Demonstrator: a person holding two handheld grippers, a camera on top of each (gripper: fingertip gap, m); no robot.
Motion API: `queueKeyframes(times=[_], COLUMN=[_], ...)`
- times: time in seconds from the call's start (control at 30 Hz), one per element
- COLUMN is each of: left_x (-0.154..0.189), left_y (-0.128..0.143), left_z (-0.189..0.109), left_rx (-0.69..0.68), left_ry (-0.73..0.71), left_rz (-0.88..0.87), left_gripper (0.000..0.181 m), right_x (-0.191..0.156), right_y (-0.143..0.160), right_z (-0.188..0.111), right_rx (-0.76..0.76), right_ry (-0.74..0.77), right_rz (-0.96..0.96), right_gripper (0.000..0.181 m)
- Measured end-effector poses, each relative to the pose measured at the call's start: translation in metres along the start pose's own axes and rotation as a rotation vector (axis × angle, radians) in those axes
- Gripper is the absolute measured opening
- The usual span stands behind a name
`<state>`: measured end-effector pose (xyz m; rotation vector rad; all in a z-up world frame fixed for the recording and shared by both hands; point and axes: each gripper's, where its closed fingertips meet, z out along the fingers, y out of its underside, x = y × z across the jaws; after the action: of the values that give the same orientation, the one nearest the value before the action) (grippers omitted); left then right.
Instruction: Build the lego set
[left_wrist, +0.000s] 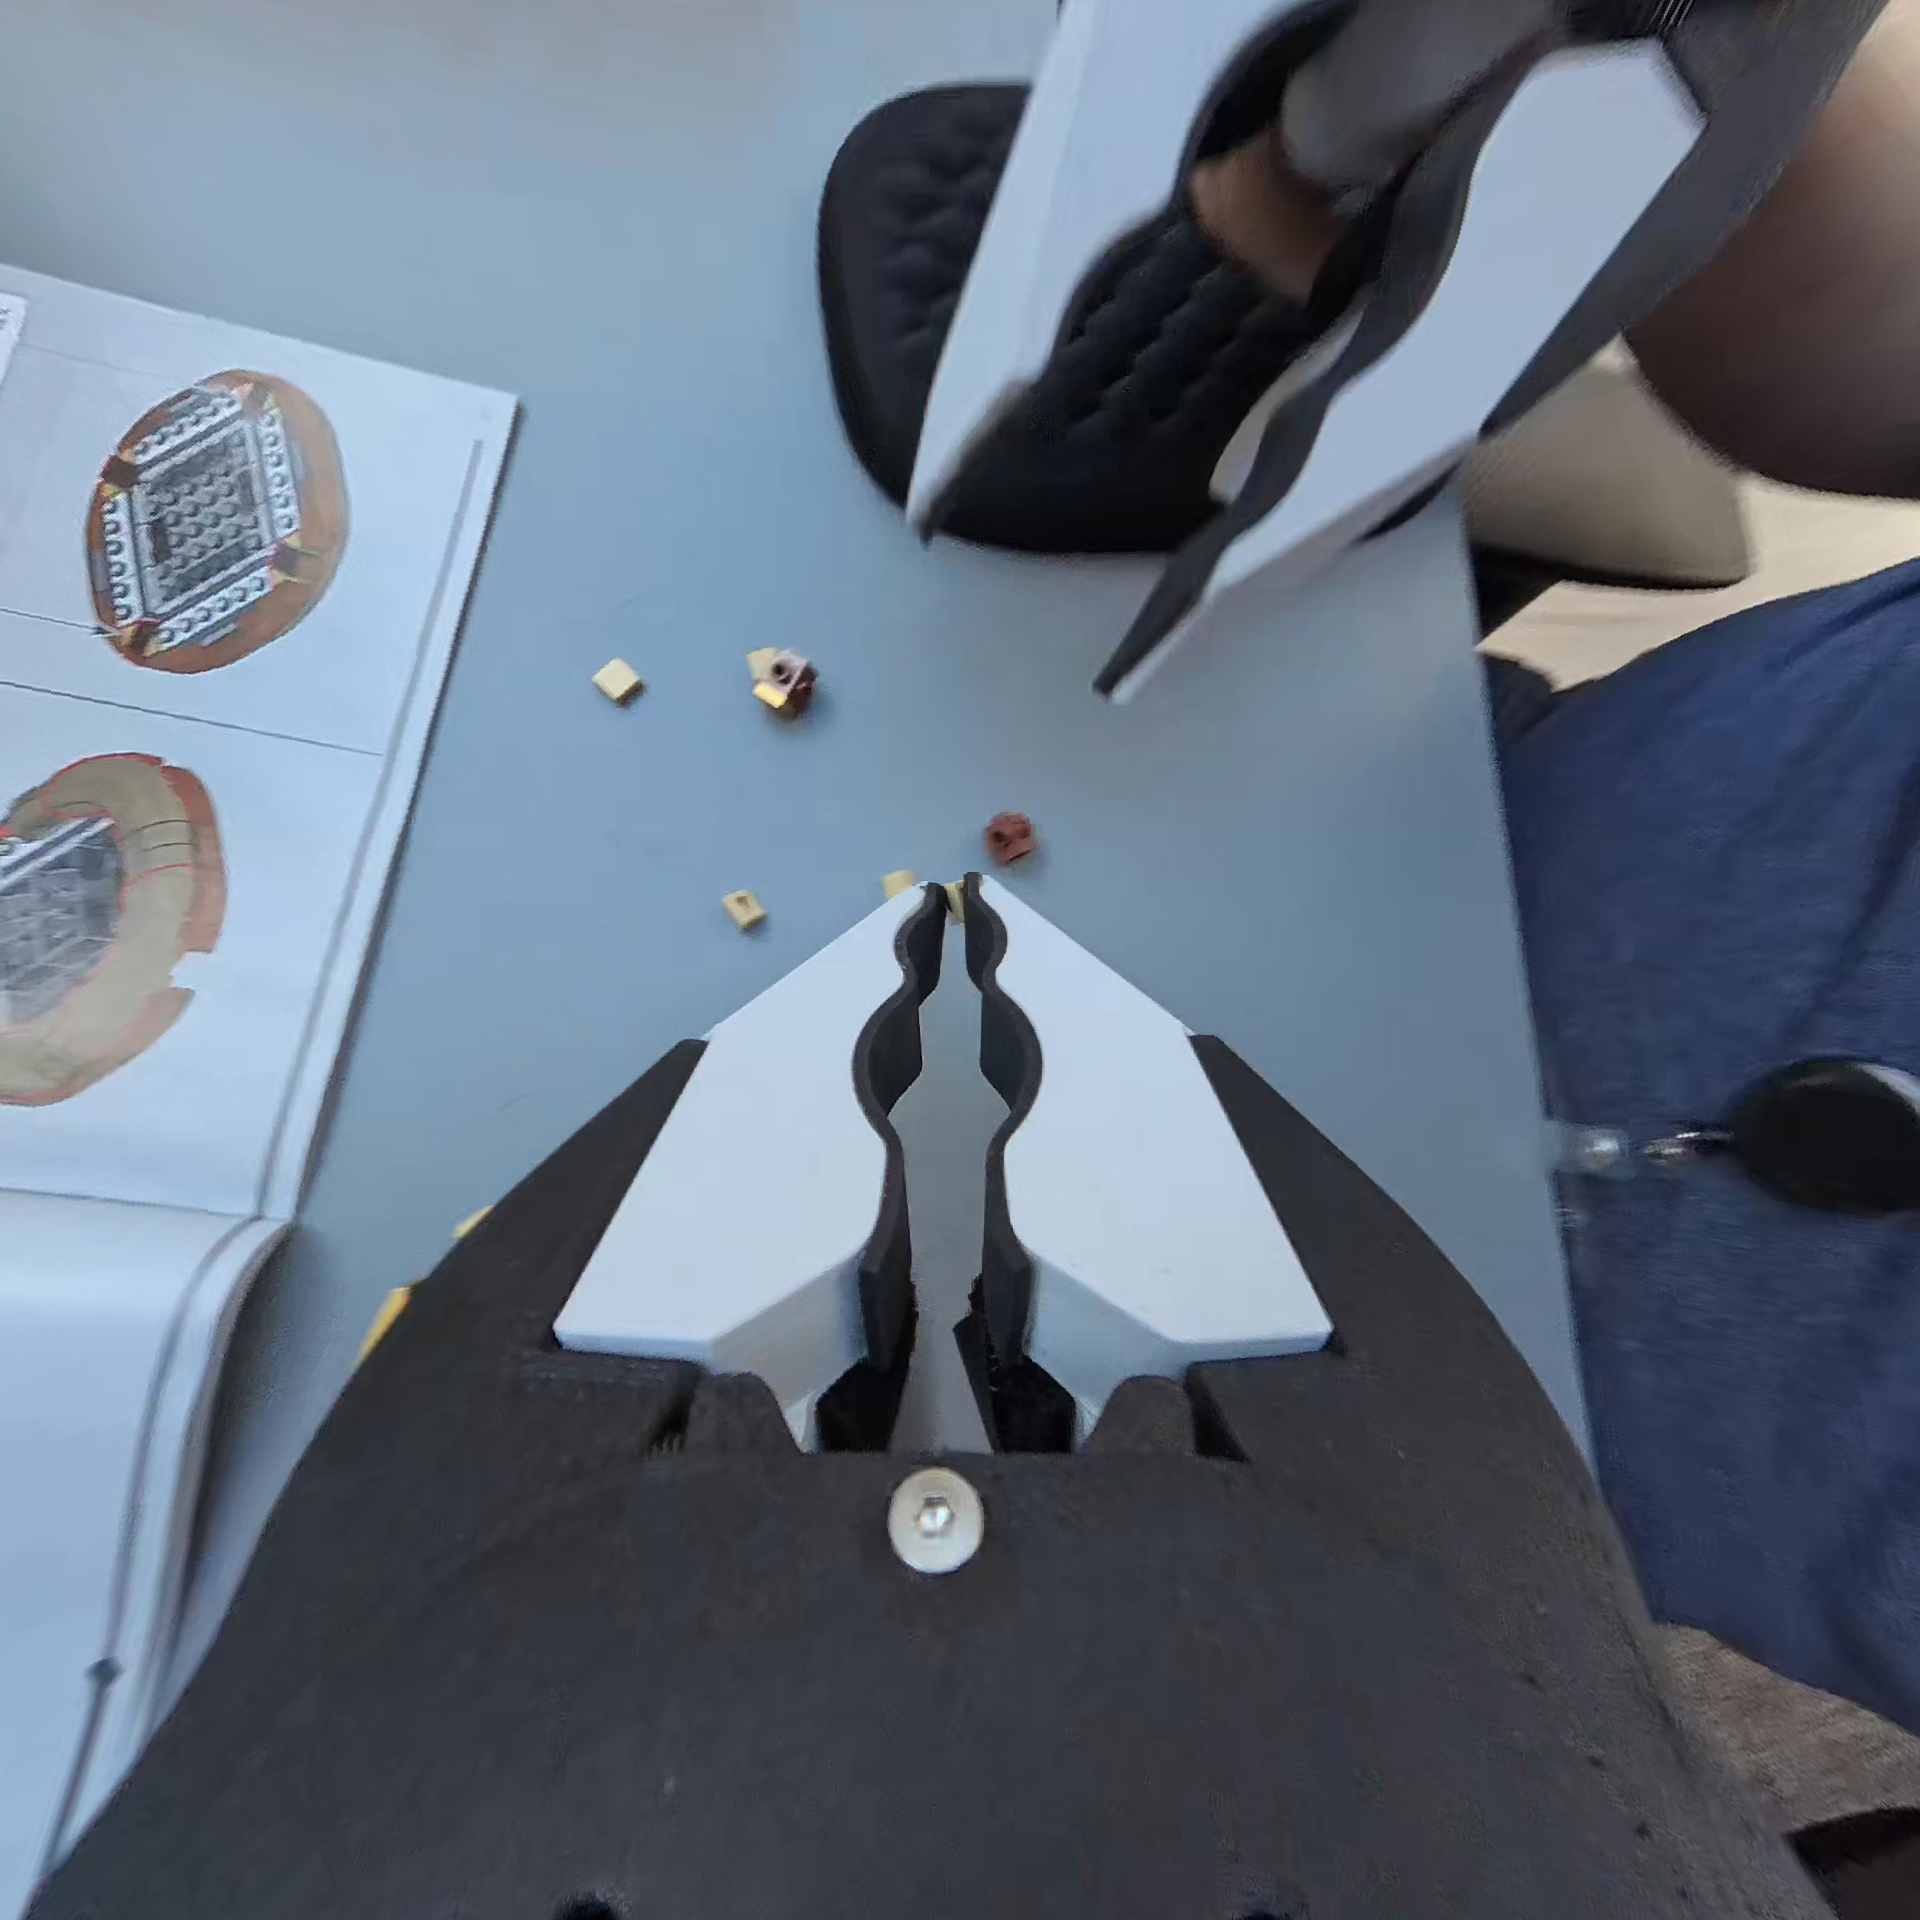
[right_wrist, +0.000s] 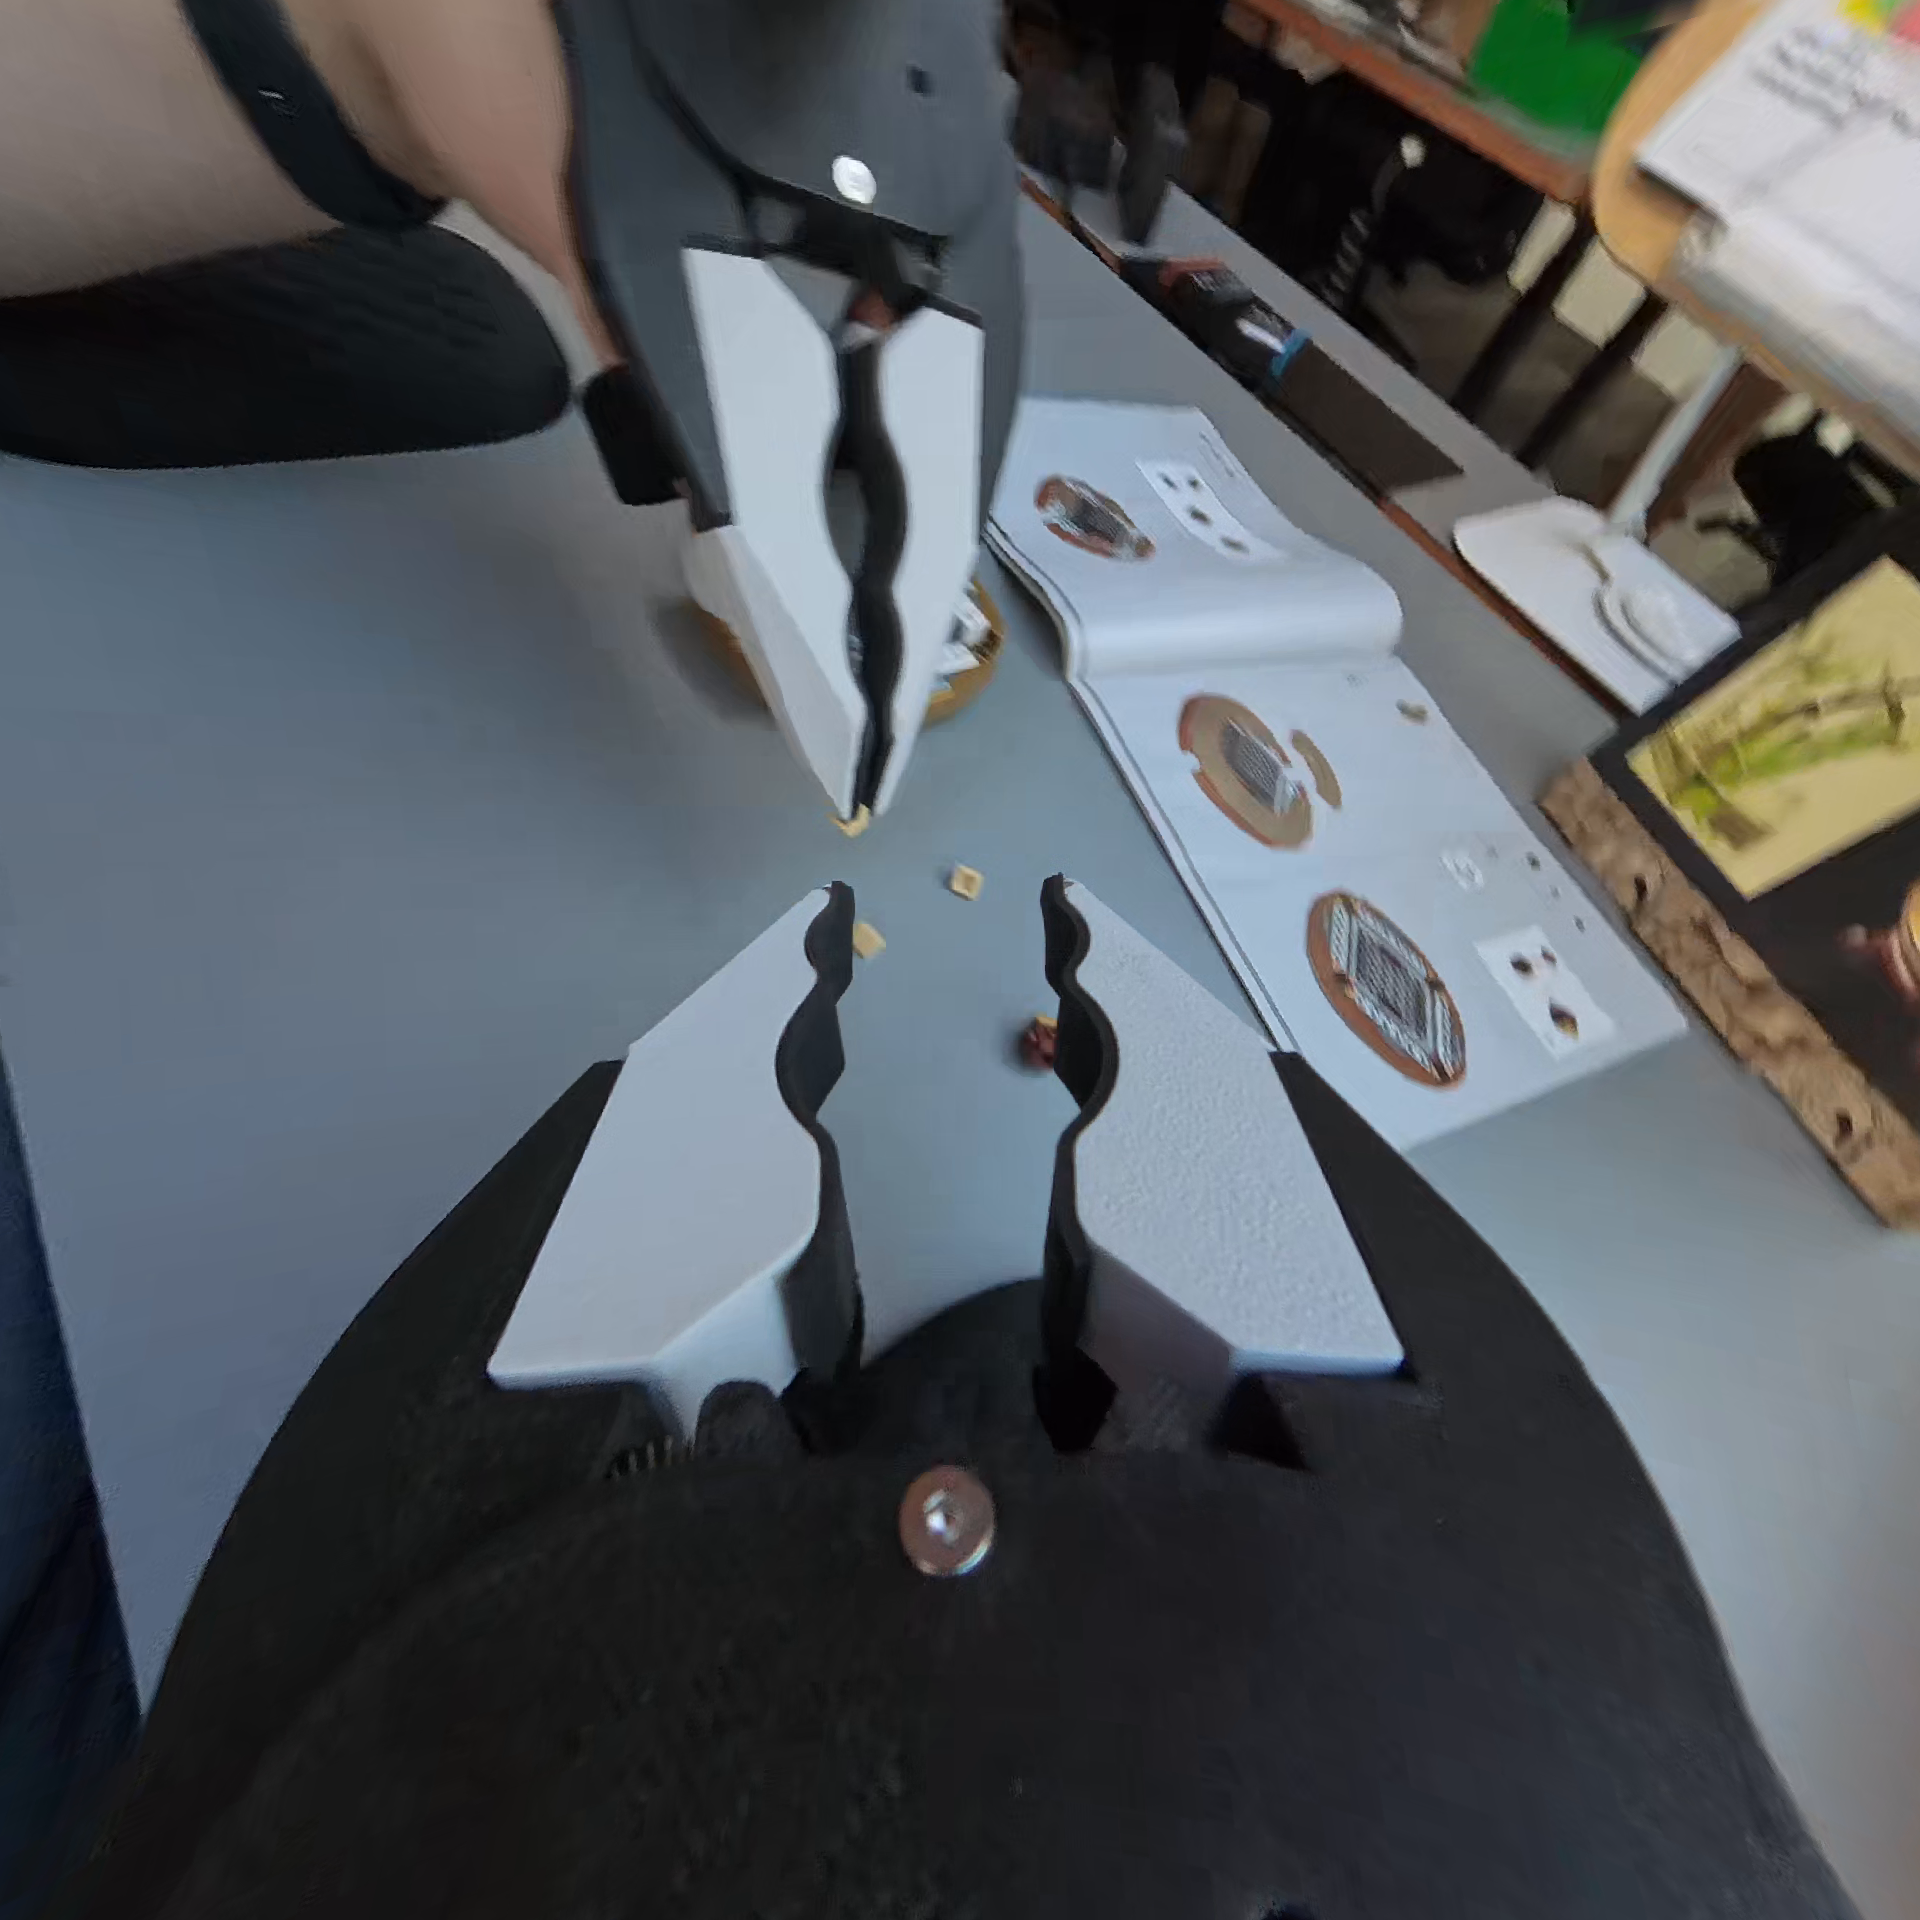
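My left gripper (left_wrist: 954, 891) is shut on a small tan Lego piece (left_wrist: 954, 902) at its tips, low over the grey table (left_wrist: 1195, 935). It also shows in the right wrist view (right_wrist: 862, 805), pointing down with the tan piece (right_wrist: 856, 817). My right gripper (right_wrist: 945, 888) is open and empty, just short of the left one; in the left wrist view (left_wrist: 1013, 603) it hangs blurred above the table. Loose tan pieces (left_wrist: 744, 909) (left_wrist: 617, 681) (right_wrist: 964, 881) (right_wrist: 868, 938), a brown piece (left_wrist: 1010, 837) (right_wrist: 1036, 1039) and a small tan-and-brown cluster (left_wrist: 784, 681) lie around.
An open instruction booklet (left_wrist: 260, 727) (right_wrist: 1299, 748) lies beside the pieces. A round tan Lego base (right_wrist: 971, 665) sits behind the left gripper. A board with a picture (right_wrist: 1766, 883) stands at the table's right. A black chair (left_wrist: 904, 260) and a person's jeans-clad leg (left_wrist: 1714, 1039) are at the table edge.
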<state>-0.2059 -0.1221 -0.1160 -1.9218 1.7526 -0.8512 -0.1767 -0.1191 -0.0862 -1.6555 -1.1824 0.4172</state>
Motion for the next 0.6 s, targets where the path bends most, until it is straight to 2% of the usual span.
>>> queueKeyframes(times=[0.17,0.23,0.27,0.37,0.6], left_x=[0.039,0.049,0.050,0.047,0.032], left_y=[-0.024,-0.028,-0.026,-0.021,-0.027], left_z=[-0.026,-0.035,-0.037,-0.038,-0.042], left_rx=[0.180,0.211,0.206,0.183,0.267], left_ry=[0.238,0.350,0.358,0.341,0.318], left_rz=[-0.307,-0.406,-0.427,-0.463,-0.577], left_gripper=[0.002,0.002,0.001,0.002,0.002], right_x=[-0.038,-0.049,-0.052,-0.047,-0.035], right_y=[-0.034,-0.039,-0.042,-0.039,-0.046], right_z=[0.002,0.004,0.005,0.012,0.016], right_rx=[0.115,0.119,0.119,0.062,0.076], right_ry=[-0.021,-0.039,-0.039,-0.025,0.030], right_rz=[-0.278,-0.347,-0.362,-0.329,-0.091], right_gripper=[0.032,0.027,0.025,0.022,0.012])
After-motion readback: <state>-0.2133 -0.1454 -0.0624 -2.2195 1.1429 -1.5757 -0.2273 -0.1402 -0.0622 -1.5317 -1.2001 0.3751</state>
